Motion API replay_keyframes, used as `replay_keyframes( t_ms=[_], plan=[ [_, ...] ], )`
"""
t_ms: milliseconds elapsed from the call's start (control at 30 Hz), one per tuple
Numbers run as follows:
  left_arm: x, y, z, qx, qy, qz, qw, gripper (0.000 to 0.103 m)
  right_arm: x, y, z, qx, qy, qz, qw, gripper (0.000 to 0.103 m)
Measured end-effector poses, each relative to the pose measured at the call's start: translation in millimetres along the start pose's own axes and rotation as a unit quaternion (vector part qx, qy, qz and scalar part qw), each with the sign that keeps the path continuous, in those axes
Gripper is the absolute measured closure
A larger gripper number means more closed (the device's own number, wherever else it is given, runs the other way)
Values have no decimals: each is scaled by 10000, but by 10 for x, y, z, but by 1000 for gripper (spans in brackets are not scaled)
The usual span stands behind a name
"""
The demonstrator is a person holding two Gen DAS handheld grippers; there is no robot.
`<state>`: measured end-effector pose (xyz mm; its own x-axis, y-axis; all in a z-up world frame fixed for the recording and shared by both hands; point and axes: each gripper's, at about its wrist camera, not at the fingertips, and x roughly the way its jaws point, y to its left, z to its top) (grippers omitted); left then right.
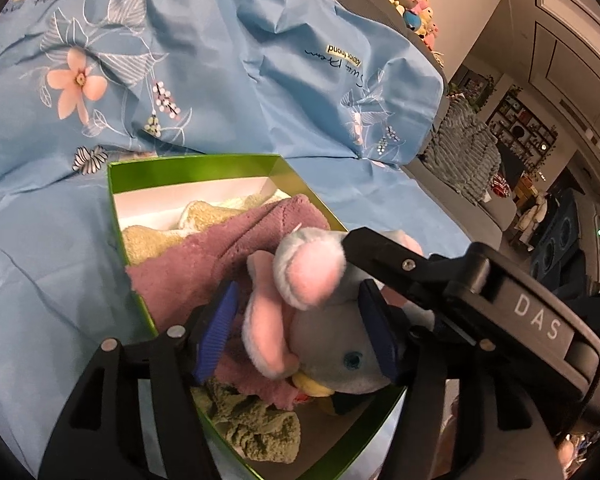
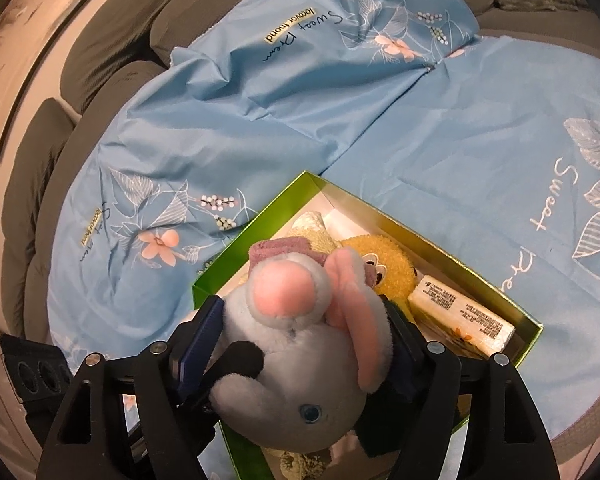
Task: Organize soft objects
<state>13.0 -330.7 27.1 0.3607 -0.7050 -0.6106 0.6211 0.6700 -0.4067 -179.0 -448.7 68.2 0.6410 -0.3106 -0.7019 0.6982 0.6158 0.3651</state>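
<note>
The grey-and-pink plush [image 1: 324, 320] lies in the green box [image 1: 192, 166], on top of a mauve towel [image 1: 220, 256], and it blocks much of what is beneath it. The box stands on a blue flowered sheet [image 1: 220, 80] spread over a grey sofa [image 2: 100, 40].

The left tongs [image 1: 296, 320] are released. One blue pad [image 1: 216, 332] stands clear of the plush's pink ear with towel showing in the gap, and the other pad touches the head. The plush fills the right tongs [image 2: 300, 340] from side to side. Its ear lies against one pad and its body is just beside the other, but whether they press on it I cannot tell. In the left view one black finger of the right tongs crosses behind the plush's head, and its tip is hidden there.

A beige towel [image 1: 148, 244] is half covered by the mauve one. A crumpled green cloth [image 1: 260, 428] at the near end is partly behind the left tongs. Dark parts under the plush are too hidden to name. From the right, a yellow plush [image 2: 384, 264] shows only in part, next to a white wrapped packet [image 2: 460, 320] whose print is too small to read. The near corner of the box is cut off by the tongs. Small toys [image 1: 412, 8] far back are blurred.
</note>
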Motion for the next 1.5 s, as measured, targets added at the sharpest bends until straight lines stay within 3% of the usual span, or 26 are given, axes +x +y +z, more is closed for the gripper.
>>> replay_keyframes(
  t_ms=[133, 333, 600, 700, 833, 1000, 1167, 1233, 1500],
  plan=[
    [-88, -7, 20, 14, -84, -25, 10000, 38, -89, 60, 0, -137, -290, -130, 9994, 17],
    [-295, -4, 42, -4, -267, 131, 9996, 24, -240, 110, 15, -220, -661, -42, 9976, 9],
    [-724, 67, 41, -156, -702, 327, 9969, 15, -463, 221, -40, -357, -1228, -320, 9913, 7],
    [-822, 83, -26, -209, -736, 330, 9965, 1, -493, 302, -70, -547, -1358, -544, 9877, 7],
    [-943, 178, -177, -595, -818, 275, 9945, 1, -531, 428, -127, -833, -1523, -669, 9825, 7],
    [-1041, 179, -323, -586, -829, 960, 9902, 1, -575, 535, -208, -1006, -1604, -637, 9798, 7],
    [-1112, 137, -402, -345, -873, 1823, 9787, 1, -641, 606, -284, -1147, -1698, -693, 9763, 6],
    [-1134, 144, -422, -314, -872, 2043, 9745, 1, -662, 605, -291, -1162, -1724, -715, 9755, 0],
    [-1158, 111, -504, -203, -835, 2126, 9734, 1, -689, 486, -292, -1047, -1614, -808, 9780, 0]
  ],
)
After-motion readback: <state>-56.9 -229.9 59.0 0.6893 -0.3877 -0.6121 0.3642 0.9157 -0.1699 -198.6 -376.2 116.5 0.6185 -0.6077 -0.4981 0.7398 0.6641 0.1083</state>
